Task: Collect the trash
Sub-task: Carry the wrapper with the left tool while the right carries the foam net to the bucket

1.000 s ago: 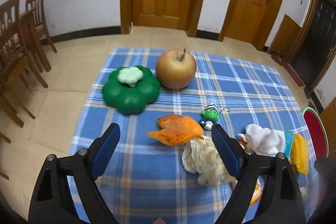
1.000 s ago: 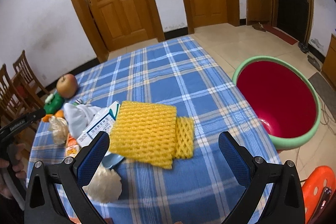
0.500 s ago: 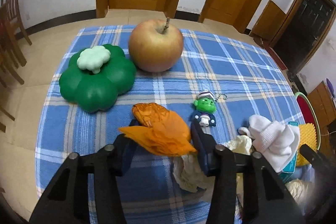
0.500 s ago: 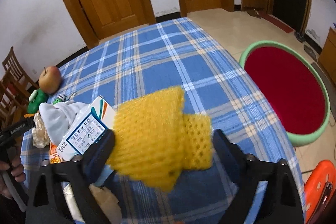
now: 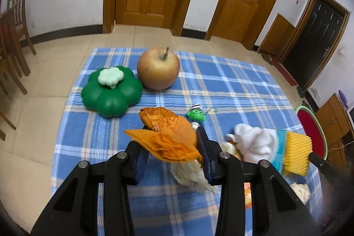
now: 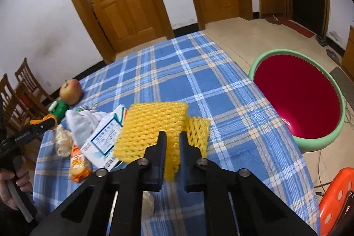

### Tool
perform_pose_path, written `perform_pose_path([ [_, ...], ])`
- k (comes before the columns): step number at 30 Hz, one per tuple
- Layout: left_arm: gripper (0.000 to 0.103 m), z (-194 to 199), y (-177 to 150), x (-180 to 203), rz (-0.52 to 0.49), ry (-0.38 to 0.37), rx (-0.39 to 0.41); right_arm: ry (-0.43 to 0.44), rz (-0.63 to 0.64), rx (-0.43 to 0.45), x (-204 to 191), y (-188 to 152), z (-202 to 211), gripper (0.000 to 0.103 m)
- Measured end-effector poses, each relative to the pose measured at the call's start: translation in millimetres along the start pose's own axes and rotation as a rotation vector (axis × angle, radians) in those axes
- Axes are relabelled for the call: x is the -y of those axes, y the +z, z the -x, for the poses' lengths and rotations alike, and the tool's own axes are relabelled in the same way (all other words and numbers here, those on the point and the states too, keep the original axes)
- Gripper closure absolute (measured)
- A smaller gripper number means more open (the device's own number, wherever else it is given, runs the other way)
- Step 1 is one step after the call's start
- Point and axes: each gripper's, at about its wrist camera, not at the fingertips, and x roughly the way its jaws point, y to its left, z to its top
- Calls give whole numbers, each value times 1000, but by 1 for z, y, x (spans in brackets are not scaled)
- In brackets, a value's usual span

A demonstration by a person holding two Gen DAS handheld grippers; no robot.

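Note:
My left gripper is shut on a crumpled orange paper and holds it above the blue plaid tablecloth. My right gripper is shut on a folded yellow foam net, lifted a little off the cloth. More trash lies beside it: a white carton, a white cloth, an orange wrapper and a crumpled beige paper. The red bin with a green rim stands on the floor to the right of the table.
An apple, a green flower-shaped toy and a small green figure keychain sit on the cloth. Wooden chairs stand at the left. An orange stool is at the lower right.
Both grippers have closed: the left on the orange paper, the right on the yellow foam net. Both items are now lifted slightly off the cloth.

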Motion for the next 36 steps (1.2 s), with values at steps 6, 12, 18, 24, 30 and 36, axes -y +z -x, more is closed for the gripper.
perform_pose_path([
  [6,62,30,-4,16,-3,-7,45,37,25,67,2,-5,28,98],
  [12,62,52,-8,34,-15,-41,84,45,20,121,14,-6,55,98],
  [18,62,70,-10,60,-51,-77,110,37,15,173,27,-7,77,99],
  [24,62,72,-11,96,-96,-116,103,18,-16,197,49,-5,83,99],
  [30,62,64,-6,146,-160,-183,63,-22,-78,222,83,-1,90,99],
  [36,62,47,4,207,-249,-249,22,-98,-127,249,121,6,94,99],
])
